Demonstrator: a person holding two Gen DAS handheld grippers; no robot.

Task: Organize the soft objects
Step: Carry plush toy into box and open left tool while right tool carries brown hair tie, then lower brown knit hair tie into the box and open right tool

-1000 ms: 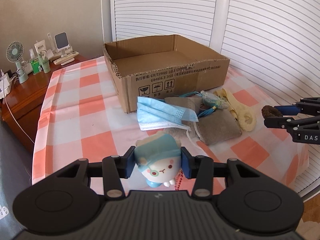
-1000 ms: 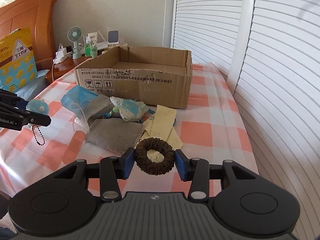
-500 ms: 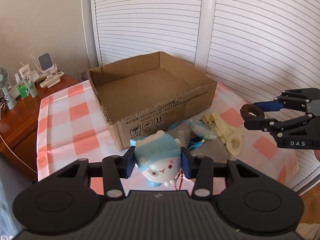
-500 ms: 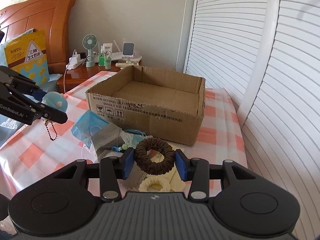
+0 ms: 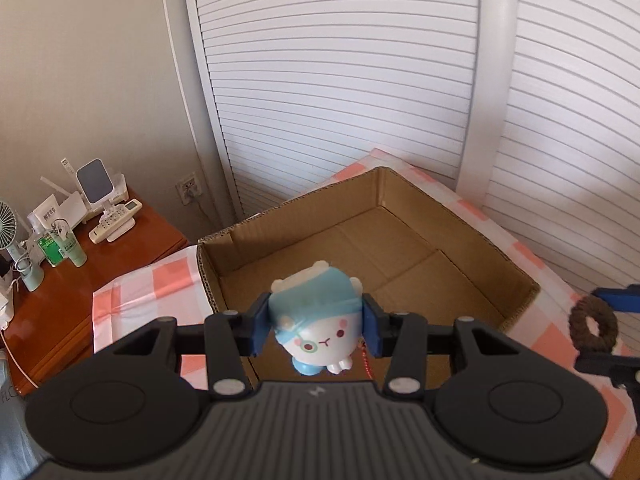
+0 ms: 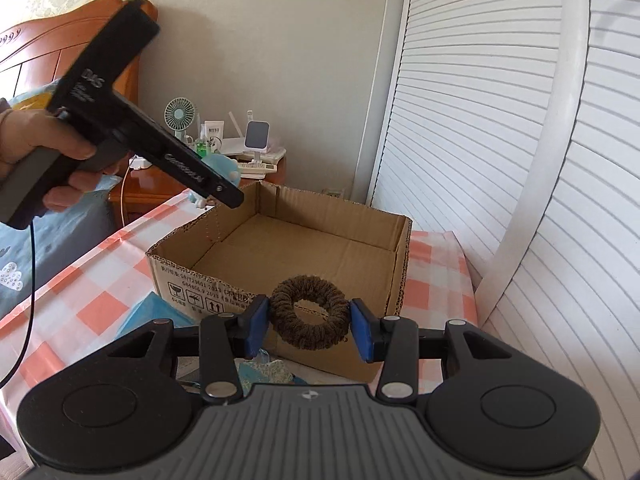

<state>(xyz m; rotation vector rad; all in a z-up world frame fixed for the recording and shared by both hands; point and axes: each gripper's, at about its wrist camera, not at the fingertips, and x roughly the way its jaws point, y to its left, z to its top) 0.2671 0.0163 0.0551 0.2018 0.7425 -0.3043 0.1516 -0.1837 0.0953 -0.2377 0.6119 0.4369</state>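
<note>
Both grippers have risen from the table and moved over toward the cardboard box (image 5: 372, 248). The left gripper (image 5: 316, 322), carrying the small blue and white plush toy (image 5: 318, 320), was low over the near part of the table beside the pile of soft things; it now hangs above the box's open inside at its near wall. The right gripper (image 6: 310, 326), with the brown hair scrunchie (image 6: 309, 312), has come up from that pile to just before the box's near wall.
</note>
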